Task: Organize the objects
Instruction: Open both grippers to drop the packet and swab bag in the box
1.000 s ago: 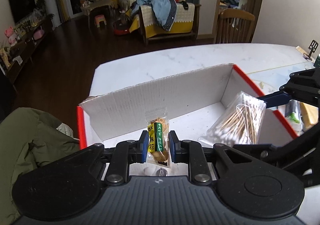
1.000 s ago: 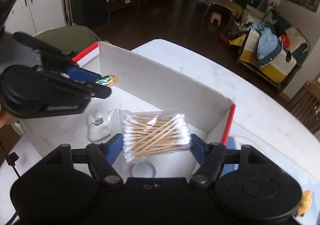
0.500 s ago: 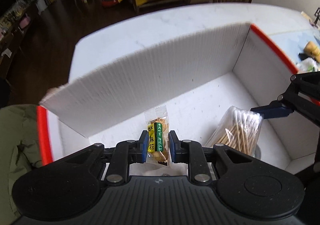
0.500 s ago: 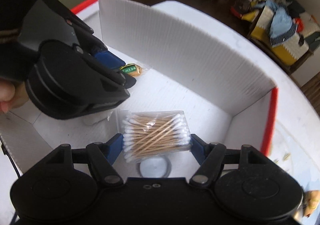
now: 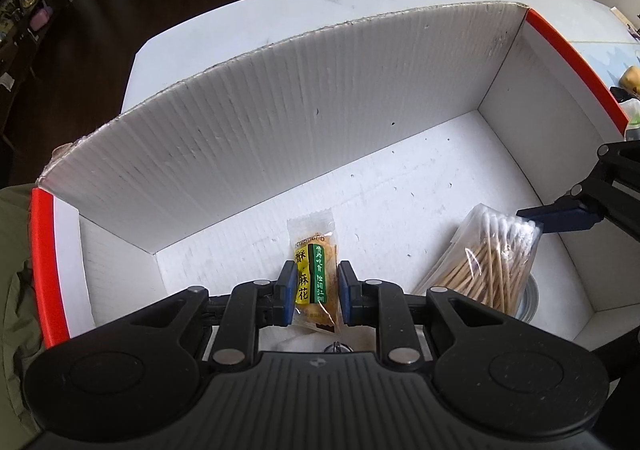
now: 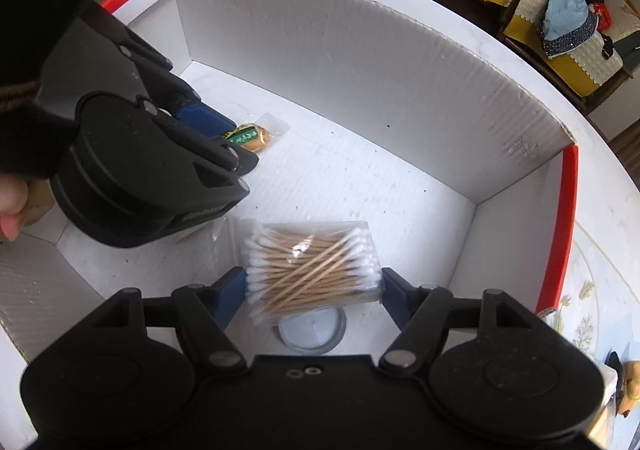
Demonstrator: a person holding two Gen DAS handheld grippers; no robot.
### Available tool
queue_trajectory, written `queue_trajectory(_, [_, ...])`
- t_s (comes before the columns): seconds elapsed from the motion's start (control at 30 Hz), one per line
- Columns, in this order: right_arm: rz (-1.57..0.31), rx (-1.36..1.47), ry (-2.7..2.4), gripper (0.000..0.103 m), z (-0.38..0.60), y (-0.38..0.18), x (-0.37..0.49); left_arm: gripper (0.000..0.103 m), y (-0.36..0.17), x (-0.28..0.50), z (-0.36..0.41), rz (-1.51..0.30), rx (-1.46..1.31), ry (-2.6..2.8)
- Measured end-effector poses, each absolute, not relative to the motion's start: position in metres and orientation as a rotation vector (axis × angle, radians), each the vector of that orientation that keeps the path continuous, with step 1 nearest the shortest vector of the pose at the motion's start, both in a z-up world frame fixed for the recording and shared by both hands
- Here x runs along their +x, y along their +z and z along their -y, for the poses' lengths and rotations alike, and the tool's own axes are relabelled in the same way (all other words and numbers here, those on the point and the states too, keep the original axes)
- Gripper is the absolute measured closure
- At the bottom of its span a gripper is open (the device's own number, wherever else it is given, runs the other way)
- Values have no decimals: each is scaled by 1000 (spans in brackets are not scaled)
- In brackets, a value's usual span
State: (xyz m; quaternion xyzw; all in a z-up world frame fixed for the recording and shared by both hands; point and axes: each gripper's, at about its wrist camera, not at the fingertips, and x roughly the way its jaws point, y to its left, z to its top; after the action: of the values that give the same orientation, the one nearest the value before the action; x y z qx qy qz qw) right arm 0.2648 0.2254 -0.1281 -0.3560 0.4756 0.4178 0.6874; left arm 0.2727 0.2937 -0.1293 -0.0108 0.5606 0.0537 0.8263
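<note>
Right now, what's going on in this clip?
A person is packing small items into a white cardboard box with red edges, one gripper in each hand. The left gripper is clamped on a snack packet; the right gripper holds a bag of cotton swabs. Both items are inside the box, near its floor, not yet released. A small round tin lies under the swabs.

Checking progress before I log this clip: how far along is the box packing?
Done: a round lid and a small white item already lie in the box. In hand: the left hand-held gripper holds a snack packet and the right hand-held gripper a pack of cotton swabs, both low inside the box. Left: release both; a few items remain outside.
</note>
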Motion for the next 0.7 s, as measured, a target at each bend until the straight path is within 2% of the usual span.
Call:
queue_trajectory(0.33, [-1052,-743,960,29,-218,-113,262,81,-118,266,-294,-1132,-74,105])
queue_trajectory(0.4, [-1048,-724,976,23,-215,-107,262,80,-114,265,-292,-1118,-75,106])
queue_trajectory(0.63, [-985,-680,1017,18,-200,-83,258,80,-96,258,-291,-1068,-86,118])
queue_trajectory(0.7, [-967,-667,1024,17,-195,-78,257,73,-91,254,-291,-1054,-96,125])
